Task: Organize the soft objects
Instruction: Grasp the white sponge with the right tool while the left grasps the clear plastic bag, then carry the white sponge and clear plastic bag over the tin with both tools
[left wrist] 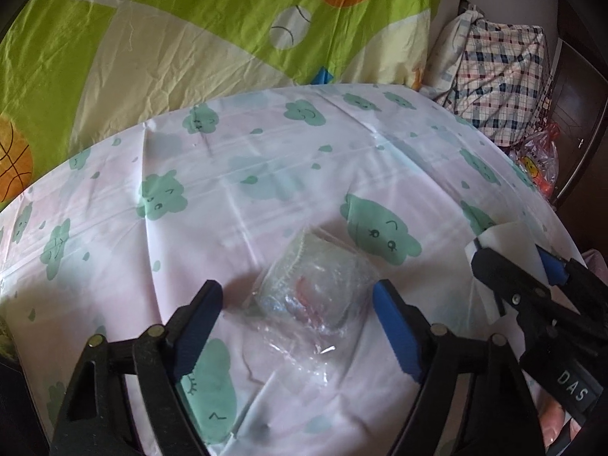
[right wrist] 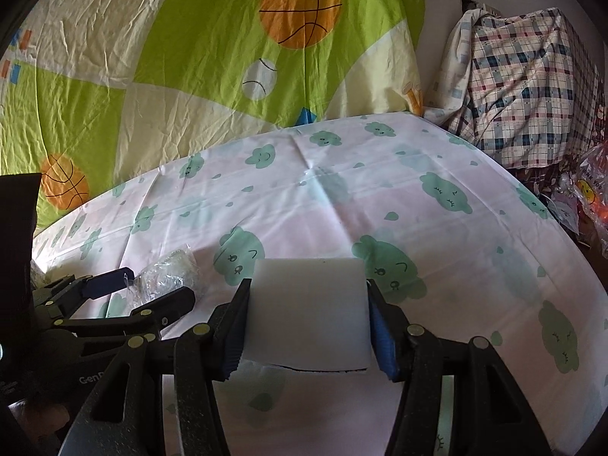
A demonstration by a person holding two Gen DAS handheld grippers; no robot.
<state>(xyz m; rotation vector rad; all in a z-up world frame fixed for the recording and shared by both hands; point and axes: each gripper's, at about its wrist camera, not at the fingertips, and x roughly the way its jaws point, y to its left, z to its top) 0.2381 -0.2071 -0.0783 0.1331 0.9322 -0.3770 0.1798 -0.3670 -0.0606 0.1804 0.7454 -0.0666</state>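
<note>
**White foam block clamped, clear bag loose on the tabletop**

Green basketball sheet [right wrist: 152, 57] hanging behind, plaid bundle [right wrist: 532, 87] off right. Right gripper [right wrist: 307, 326] squeezing foam block [right wrist: 307, 307]. Left gripper [left wrist: 298, 323] spread wide around crinkly clear bag [left wrist: 315, 285] holding something soft, lying on cloud-print tabletop [left wrist: 266, 174].

Two black plastic grippers, left gripper [left wrist: 298, 304] and right gripper [right wrist: 307, 323], carry blue ribbed finger pads [left wrist: 395, 330], brass-coloured pivot pins and white lettering "DAS".

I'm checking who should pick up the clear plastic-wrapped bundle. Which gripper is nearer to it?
Left. The left gripper is open with its fingers on either side of the plastic-wrapped bundle. The right gripper is off to the bundle's right, shut on a white foam block.
</note>
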